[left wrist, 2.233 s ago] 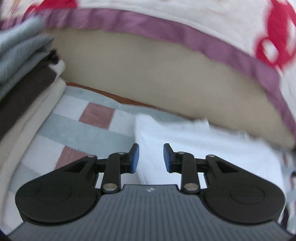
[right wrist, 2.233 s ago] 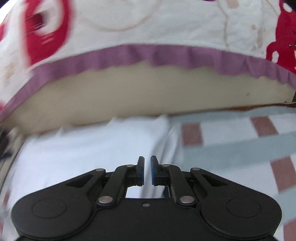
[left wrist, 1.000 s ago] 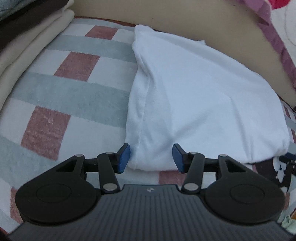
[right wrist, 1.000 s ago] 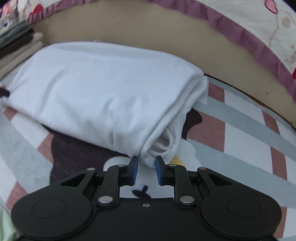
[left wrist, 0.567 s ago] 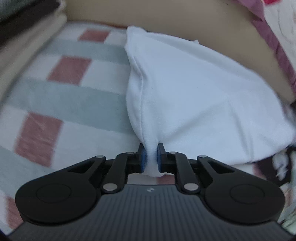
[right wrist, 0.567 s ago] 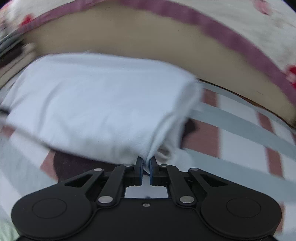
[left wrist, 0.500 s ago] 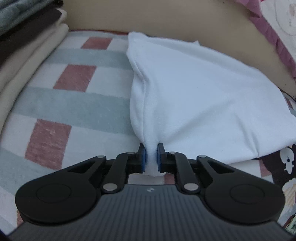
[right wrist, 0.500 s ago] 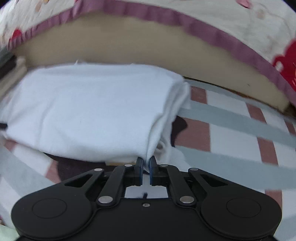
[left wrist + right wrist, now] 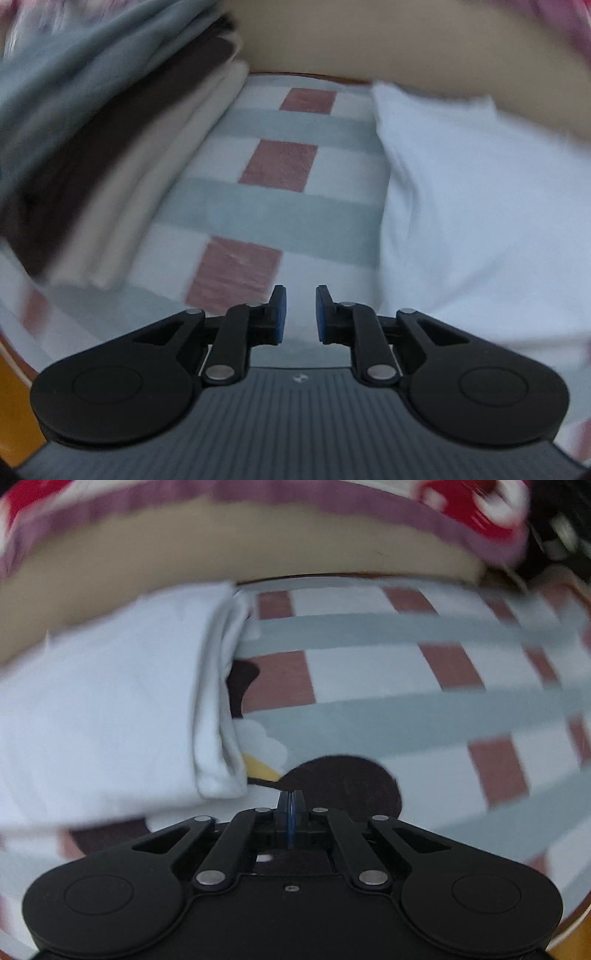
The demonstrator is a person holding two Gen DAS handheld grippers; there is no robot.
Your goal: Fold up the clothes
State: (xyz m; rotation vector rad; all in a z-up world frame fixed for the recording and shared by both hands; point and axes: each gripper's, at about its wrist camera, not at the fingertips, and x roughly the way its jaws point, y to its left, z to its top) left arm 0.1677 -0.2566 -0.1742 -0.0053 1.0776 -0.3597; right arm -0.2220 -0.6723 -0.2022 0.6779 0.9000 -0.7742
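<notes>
A folded white garment (image 9: 480,206) lies on the checked blanket (image 9: 273,206), to the right in the left wrist view and to the left in the right wrist view (image 9: 96,716). My left gripper (image 9: 297,314) is open and empty, just left of the garment's near corner and clear of it. My right gripper (image 9: 290,805) is shut on nothing, just right of the garment's near folded end. Both views are blurred by motion.
A stack of folded clothes (image 9: 110,147) in grey, dark brown and cream stands at the left. A beige cushion (image 9: 221,550) with a purple-trimmed red-and-white cover (image 9: 332,502) runs along the back. The blanket carries a dark cartoon print (image 9: 340,786).
Both grippers have let go of the white garment and moved off its near corners, the left one to the left and the right one to the right. The left jaws have opened; the right have closed fully.
</notes>
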